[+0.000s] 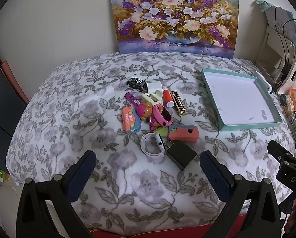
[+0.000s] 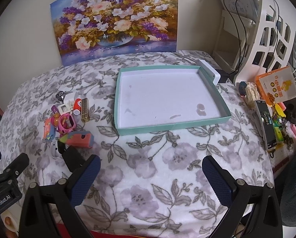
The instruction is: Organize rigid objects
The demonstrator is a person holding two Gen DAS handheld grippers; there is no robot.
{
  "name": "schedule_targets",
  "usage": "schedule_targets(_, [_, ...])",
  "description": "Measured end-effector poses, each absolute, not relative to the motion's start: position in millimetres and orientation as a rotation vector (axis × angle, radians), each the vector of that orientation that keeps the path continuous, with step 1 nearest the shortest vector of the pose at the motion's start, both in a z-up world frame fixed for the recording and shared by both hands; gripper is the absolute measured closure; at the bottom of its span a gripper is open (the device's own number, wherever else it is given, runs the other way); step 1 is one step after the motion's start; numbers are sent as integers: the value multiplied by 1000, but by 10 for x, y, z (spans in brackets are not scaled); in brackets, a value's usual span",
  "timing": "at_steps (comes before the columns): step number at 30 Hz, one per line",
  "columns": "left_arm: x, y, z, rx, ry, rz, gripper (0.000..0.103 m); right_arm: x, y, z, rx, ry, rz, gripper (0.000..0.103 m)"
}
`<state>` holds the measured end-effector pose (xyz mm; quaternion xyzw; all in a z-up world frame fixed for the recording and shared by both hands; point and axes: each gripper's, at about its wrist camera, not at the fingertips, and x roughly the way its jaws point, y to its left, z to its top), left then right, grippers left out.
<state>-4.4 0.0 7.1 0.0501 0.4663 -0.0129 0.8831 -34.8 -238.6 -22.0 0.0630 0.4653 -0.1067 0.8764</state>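
Nothing sorted yet, by the look of it. Teal tray (image 2: pixel 213 83) bare inside but for a few grey stains, sitting on the floral-covered surface (image 2: pixel 167 168) to the right of the heap and well apart from it.

All the small things in one pile (image 1: pixel 158 119) left of the tray: black toy car (image 1: pixel 137 83) at the far edge, purple stick (image 1: pixel 132 98), white plastic piece (image 1: pixel 153 97), red-and-white tube (image 1: pixel 167 98), gold patterned bar (image 1: pixel 178 103), bear figure (image 1: pixel 145 109), pink watch (image 1: pixel 161 117), orange-and-blue case (image 1: pixel 131 120), coral-and-grey block (image 1: pixel 184 131), white band (image 1: pixel 153 144) and black charger block (image 1: pixel 180 154) nearest the camera. Several touching or overlapping. Whole job left, in this reading: every piece to be lifted across into the tray.

Left gripper (image 1: pixel 148 168) spread wide, nothing between the fingers, hovering just short of the charger block. Right gripper (image 2: pixel 151 176) likewise spread wide and holding nothing, over bare cloth in front of the tray.

Readable writing: "GenRobot.AI" on the left gripper's body in the right wrist view; "DAS", cut off, on the right gripper's body at the edge of the left wrist view. Print on the orange-and-blue case, the purple stick and the orange paper bag (image 2: pixel 277 87) too small to read.
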Motion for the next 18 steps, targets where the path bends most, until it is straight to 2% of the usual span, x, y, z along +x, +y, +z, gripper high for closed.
schedule_targets(18, [-45,38,31,90,980,-22,0,-342,-2375,-226,131,971,-227,0])
